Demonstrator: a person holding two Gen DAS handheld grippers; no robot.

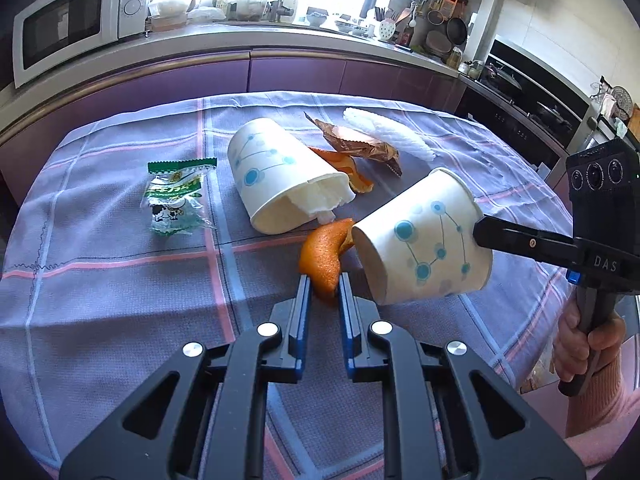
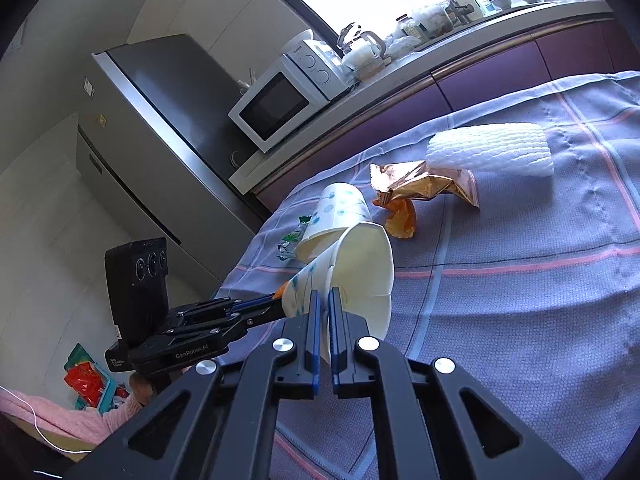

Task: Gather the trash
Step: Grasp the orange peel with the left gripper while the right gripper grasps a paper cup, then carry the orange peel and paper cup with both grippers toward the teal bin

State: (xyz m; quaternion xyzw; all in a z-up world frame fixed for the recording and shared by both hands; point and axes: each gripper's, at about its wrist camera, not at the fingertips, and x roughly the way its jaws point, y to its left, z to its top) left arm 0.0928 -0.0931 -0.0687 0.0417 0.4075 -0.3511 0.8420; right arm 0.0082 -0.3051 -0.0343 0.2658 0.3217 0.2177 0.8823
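A: Quick, nearest first. Left gripper (image 1: 325, 286), bottom centre of the left wrist view: jaws narrow, pinching an orange peel piece (image 1: 325, 258).

B: Right gripper (image 2: 325, 300)?

A: Closed on the rim of a paper cup (image 2: 356, 276), cup tipped on its side and lifted off the checked tablecloth (image 2: 520, 300). In the left view that held cup sits centre right, its mouth turned toward the peel, just beside it. Looks like the peel is about to go in; that's my guess.

B: So what's collected?

A: Can't see inside the held cup. The second paper cup (image 1: 280, 176), lying on its side mid-frame, has something white stuffed in its mouth (image 1: 324, 200).

B: Left over?

A: Plenty. Green-and-white candy wrapper (image 1: 178, 196) centre left. Another orange peel (image 1: 348, 168) behind the lying cup. Crumpled gold foil wrapper (image 1: 360, 146) touching that peel, and white foam fruit netting (image 1: 390, 134) just beyond, upper centre. All loose on the cloth.

B: Progress?

A: Early to middle, I'd judge. Four loose pieces remain, plus the one in the jaws.
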